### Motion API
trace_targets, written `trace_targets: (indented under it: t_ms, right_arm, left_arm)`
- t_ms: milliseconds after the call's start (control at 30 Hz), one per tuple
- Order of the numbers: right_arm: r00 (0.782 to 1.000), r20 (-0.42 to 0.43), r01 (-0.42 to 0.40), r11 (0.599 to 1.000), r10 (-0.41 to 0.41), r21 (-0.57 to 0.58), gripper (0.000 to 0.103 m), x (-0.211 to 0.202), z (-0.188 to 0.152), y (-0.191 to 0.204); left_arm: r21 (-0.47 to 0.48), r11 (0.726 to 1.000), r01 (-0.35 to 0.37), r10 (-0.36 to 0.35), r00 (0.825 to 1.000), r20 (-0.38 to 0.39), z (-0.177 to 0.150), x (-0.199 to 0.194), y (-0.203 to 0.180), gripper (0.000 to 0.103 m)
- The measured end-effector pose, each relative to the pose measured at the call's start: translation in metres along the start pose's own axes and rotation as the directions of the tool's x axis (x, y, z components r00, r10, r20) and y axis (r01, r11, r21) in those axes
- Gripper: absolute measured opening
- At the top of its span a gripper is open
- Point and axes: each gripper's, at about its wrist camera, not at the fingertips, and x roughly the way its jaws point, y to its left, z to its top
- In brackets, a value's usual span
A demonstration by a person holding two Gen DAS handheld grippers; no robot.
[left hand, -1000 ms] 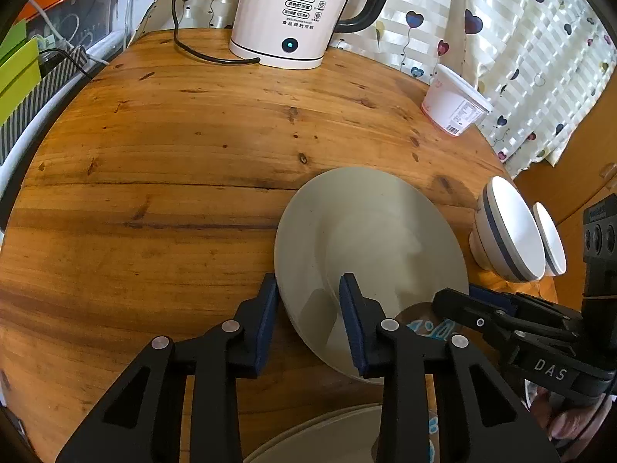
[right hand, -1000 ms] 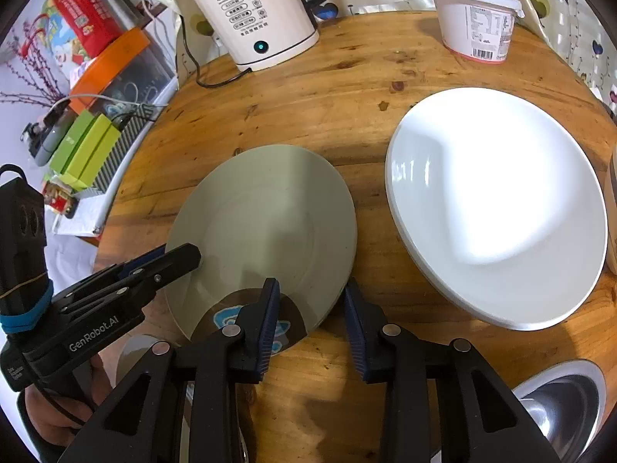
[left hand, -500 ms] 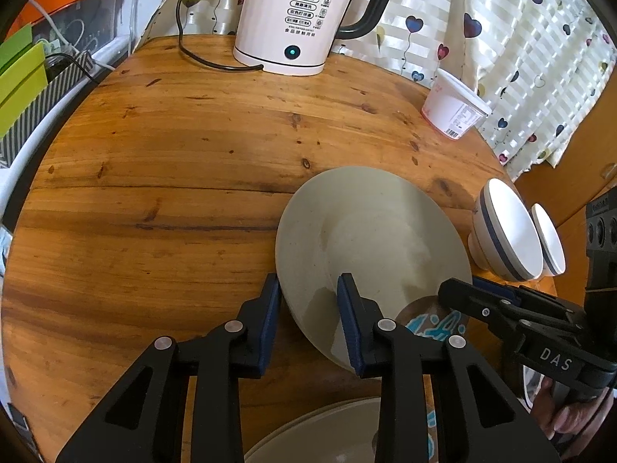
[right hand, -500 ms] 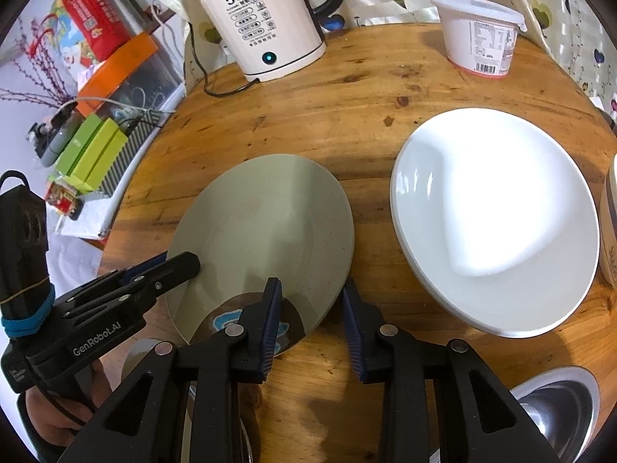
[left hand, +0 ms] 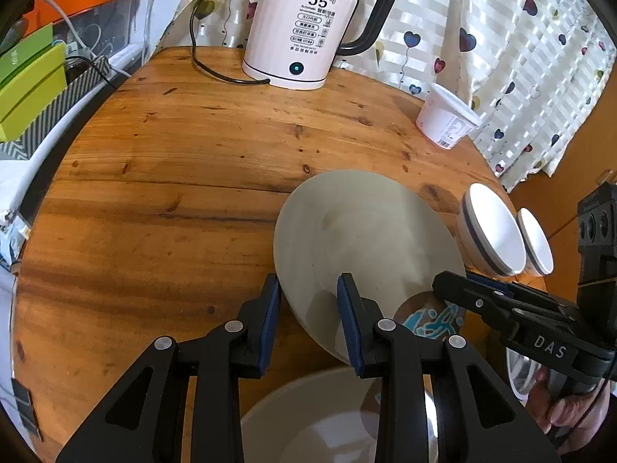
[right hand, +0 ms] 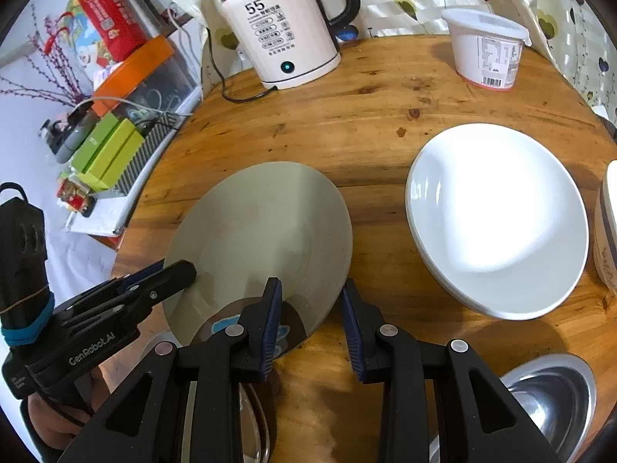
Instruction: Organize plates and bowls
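Grey-green plate (right hand: 266, 231) tilted above table (left hand: 162, 177), both hand-held grippers narrow, clamped on its near rim: left hand-held gripper (left hand: 308, 308), right hand-held gripper (right hand: 310, 312). White plates (right hand: 497, 220) stacked beside it; striped bowl (left hand: 491, 231) near right edge. Kettle (left hand: 304, 31), lidded tub (right hand: 486, 50) at far edge. Steel bowl (right hand: 547, 397) cut off.

Grey-beige plate (right hand: 266, 227), brown patch with blue-white print at its near edge. Plain white plate (right hand: 497, 216) at right. White bowl (left hand: 491, 233) with dark blue rim band. Black grippers, blue pads (left hand: 347, 312). White kettle (left hand: 299, 34), black handle. Honey-brown knotty wood table (left hand: 162, 177). White striped curtain (left hand: 513, 38), heart print.
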Motion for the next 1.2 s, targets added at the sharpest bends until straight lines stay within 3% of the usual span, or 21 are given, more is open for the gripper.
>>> trace_targets:
  t_ms: [600,1200]
  right_arm:
    - [0.999,0.005,-0.045,0.997,0.045,-0.060,0.030,-0.026,-0.029,0.018]
    - [0.997,-0.042,-0.067,0.989,0.062,-0.135,0.030,-0.031,-0.069,0.037]
  left_arm:
    - [-0.032,0.999,-0.041,0.043,0.997,0.064,-0.042,-0.046,-0.008,0.031]
    - [-0.097,0.992,-0.081,0.088,0.993,0.076,-0.097,-0.072,-0.004,0.031]
